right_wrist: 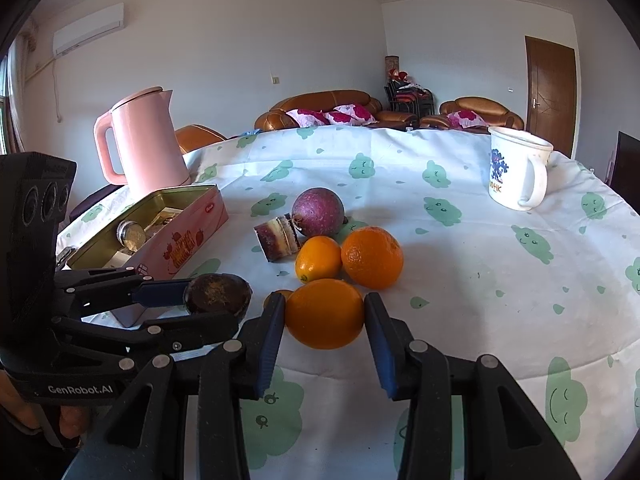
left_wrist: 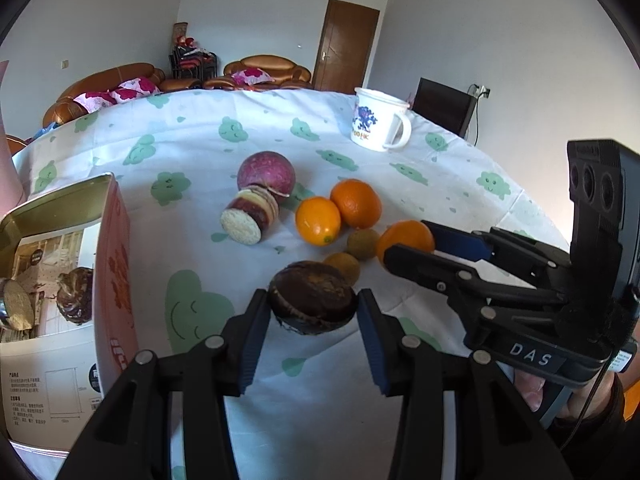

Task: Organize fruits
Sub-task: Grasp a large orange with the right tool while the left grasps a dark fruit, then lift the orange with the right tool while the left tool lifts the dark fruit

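My left gripper [left_wrist: 313, 307] is shut on a dark brown, wrinkled round fruit [left_wrist: 312, 298], its blue pads pressing both sides; the same fruit [right_wrist: 218, 294] shows at the left of the right wrist view. My right gripper [right_wrist: 324, 316] is shut on an orange [right_wrist: 325, 314], seen from the side as the orange [left_wrist: 404, 238] in the left wrist view. Behind lie two more oranges [right_wrist: 318, 258] [right_wrist: 372, 257], a purple round fruit [right_wrist: 318, 212], a cut purple-striped piece [right_wrist: 278, 238] and two small brownish fruits [left_wrist: 363, 243] [left_wrist: 344, 266].
An open pink tin box [right_wrist: 188, 236] with a few items inside stands at the left, a pink kettle [right_wrist: 146, 142] behind it. A white mug [right_wrist: 516, 168] stands at the far right on the cloud-print tablecloth [right_wrist: 460, 280]. Sofas and a door lie beyond the table.
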`<action>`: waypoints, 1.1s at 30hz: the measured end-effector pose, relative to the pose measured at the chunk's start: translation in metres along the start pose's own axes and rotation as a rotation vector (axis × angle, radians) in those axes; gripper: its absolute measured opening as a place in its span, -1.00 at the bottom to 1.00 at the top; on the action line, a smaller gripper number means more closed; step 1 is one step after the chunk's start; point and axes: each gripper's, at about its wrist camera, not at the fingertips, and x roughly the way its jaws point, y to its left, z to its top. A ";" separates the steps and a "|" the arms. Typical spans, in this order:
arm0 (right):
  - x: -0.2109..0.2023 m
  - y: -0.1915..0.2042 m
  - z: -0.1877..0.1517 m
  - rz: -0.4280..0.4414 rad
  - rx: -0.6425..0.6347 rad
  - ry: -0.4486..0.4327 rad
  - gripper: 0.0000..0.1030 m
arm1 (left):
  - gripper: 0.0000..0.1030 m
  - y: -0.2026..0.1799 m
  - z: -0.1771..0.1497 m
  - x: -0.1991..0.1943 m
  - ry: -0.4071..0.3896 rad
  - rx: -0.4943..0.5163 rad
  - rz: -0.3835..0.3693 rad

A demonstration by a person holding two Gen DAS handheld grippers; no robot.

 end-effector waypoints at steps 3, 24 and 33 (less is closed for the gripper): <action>-0.002 0.002 0.000 -0.001 -0.009 -0.014 -0.17 | -0.10 0.001 0.000 -0.004 -0.024 -0.003 0.005; -0.015 0.007 -0.003 -0.009 -0.043 -0.095 -0.17 | -0.10 0.002 -0.003 -0.024 -0.142 -0.011 0.033; -0.018 0.007 -0.004 -0.012 -0.048 -0.112 -0.17 | -0.10 0.001 -0.004 -0.031 -0.184 -0.007 0.044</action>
